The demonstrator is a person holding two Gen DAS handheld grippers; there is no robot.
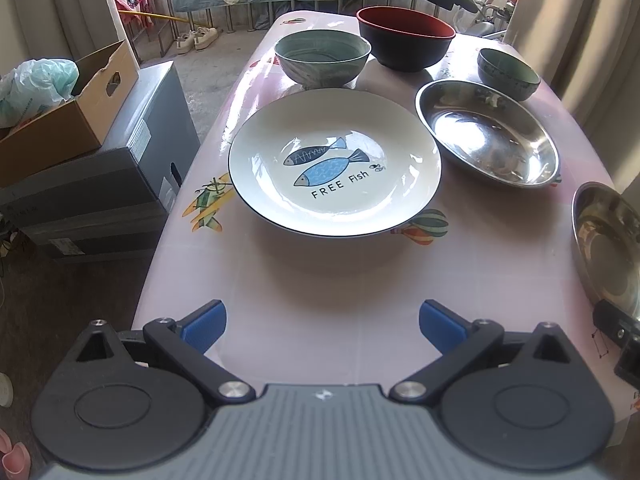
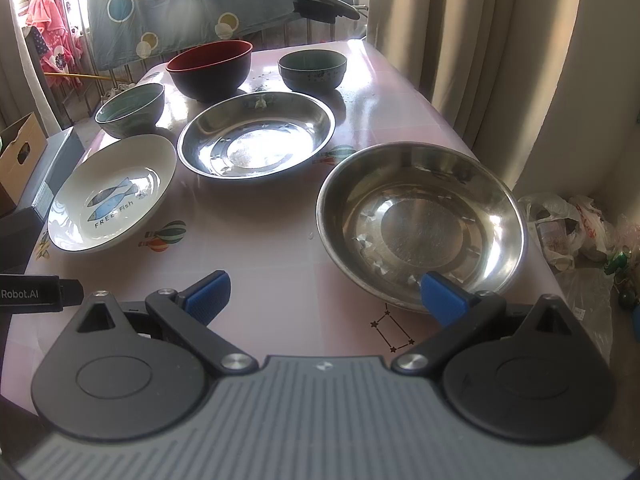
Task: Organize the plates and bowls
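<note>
Facing the fish plate (image 1: 335,162) squarely, its fish heading left, the left gripper (image 1: 322,326) hangs released and empty over the table (image 1: 320,280), while the right gripper (image 2: 325,298), likewise spread, has one fingertip (image 2: 442,298) overlapping the near steel dish (image 2: 420,224).

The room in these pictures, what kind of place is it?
Probably a lived-in home, near a balcony or window. A patterned bedsheet hangs on a rail, sneakers lie on the floor, and a pink printed tablecloth covers the table.
</note>
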